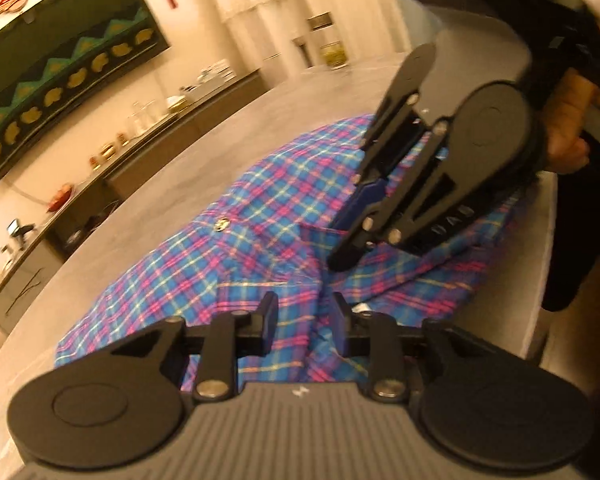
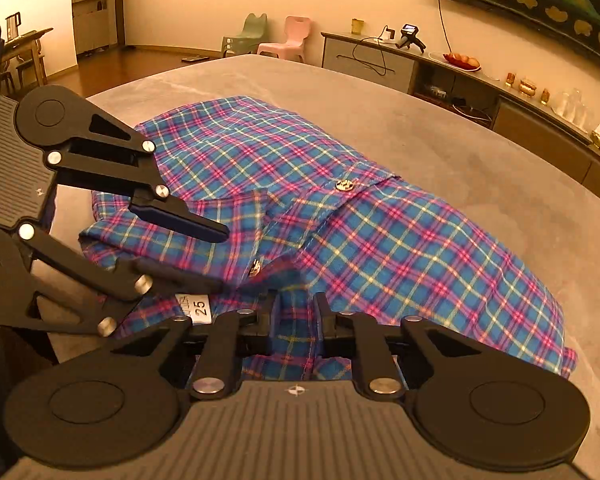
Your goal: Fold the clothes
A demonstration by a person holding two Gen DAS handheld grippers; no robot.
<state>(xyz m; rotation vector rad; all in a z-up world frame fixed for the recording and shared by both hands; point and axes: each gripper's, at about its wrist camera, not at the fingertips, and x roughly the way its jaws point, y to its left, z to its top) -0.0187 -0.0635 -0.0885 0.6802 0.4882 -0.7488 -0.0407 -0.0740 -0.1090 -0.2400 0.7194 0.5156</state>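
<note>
Plaid shirt lies bunched in the middle of the grey worktop. The right tongs sit at the shirt's near edge, almost closed, pinching a fold of cloth. The left tongs, beside the shirt's size label, are partly open with cloth between them; a real grip is unclear. Both should lift together, slowly, so the fold stays flat.

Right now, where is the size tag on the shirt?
In the right wrist view, the white tag sits low left of centre on the plaid shirt, just left of the right gripper and beneath the left gripper.
</note>
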